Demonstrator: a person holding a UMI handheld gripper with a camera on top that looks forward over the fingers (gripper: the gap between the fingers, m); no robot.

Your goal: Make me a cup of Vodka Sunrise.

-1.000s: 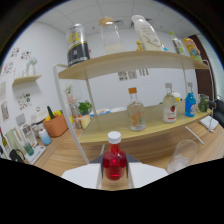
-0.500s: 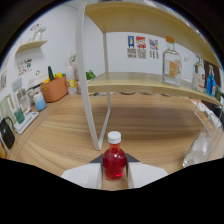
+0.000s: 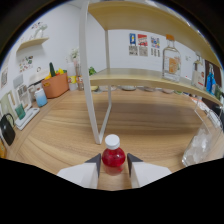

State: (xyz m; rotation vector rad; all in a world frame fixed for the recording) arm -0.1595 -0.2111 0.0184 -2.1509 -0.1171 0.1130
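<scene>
Gripping red bottle [image 3: 113, 158], hand-held gripper [image 3: 113, 166] over wooden counter [image 3: 150, 120], white-legged shelf [image 3: 150, 77] beyond

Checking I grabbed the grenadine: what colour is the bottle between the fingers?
Red, white cap: small bottle, gripper view.

Red bottle [image 3: 113, 156]: lower body hidden behind the gripper [image 3: 113, 166] fingers that press its sides; label unreadable.
Clear glass [image 3: 199, 145], right of red bottle: faint outline, rim unclear.
Clear bottle [image 3: 171, 60] on shelf [image 3: 150, 79]: label too small to read.
Blue bottle [image 3: 212, 77], far end of shelf: cut off by the view's dark rim.
Wall posters [image 3: 142, 43]: blurred.
</scene>
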